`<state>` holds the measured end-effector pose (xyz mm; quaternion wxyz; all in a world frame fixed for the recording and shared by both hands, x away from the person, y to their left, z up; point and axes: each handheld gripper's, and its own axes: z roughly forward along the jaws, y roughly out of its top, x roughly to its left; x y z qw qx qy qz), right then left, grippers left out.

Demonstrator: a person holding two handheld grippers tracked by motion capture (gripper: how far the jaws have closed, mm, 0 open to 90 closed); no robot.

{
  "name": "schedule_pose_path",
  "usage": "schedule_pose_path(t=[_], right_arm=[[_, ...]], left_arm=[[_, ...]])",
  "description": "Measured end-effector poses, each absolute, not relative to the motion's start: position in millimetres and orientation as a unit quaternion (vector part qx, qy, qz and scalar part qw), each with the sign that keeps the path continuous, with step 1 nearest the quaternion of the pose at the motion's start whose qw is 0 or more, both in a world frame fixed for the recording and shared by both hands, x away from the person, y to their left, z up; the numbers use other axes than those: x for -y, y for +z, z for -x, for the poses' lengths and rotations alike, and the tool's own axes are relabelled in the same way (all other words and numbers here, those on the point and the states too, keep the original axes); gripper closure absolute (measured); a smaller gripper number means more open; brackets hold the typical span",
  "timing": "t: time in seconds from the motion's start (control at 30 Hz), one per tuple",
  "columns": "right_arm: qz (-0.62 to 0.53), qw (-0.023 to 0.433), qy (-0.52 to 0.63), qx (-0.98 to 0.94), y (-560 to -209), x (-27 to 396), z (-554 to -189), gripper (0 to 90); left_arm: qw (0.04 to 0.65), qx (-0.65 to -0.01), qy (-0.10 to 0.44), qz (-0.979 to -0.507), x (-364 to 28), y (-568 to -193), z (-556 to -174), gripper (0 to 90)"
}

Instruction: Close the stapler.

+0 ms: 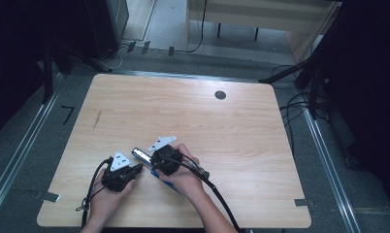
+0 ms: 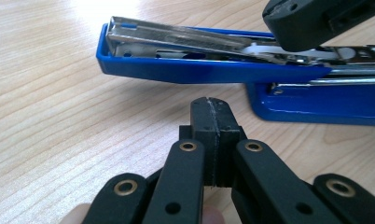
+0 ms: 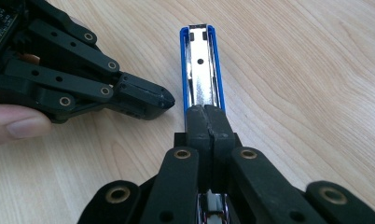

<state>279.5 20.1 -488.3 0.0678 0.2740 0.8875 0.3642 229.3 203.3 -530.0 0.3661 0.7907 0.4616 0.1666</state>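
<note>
Forearms (image 1: 210, 211) entering from the near edge, each hand carrying one tool. Beneath: pale wooden bench (image 1: 241, 126), bare apart from the work. Left tool (image 2: 209, 105) clenched on nothing, tips pressed together, lying just beside the blue side of the stapler (image 2: 209, 74) but apart from it. Right tool (image 3: 205, 112) likewise clenched and empty, its joined tips set down on the stapler from above. Stapler at the near left of the bench, between the two tools, front end raised off its base and top laid open. Smallest part: bright metal staple rail (image 3: 199, 79) bared between the blue walls, with the right tips resting on it.

Probable step: pressing or steadying the rail. For a clean result, keep the right tips centred between the blue walls, push straight down rather than along, and bring the left tips against the blue side as a brace against skidding.
</note>
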Motion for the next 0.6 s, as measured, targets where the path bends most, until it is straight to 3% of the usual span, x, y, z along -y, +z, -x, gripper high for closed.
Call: schedule_pose_path(t=[0.6], right_arm=[[-0.277,0.077,0.358,-0.888,-491.3,-23.5,-279.0,90.0]], left_arm=[[0.371,-0.485,0.156,-0.777,-204.0,-530.1,-239.2,90.0]])
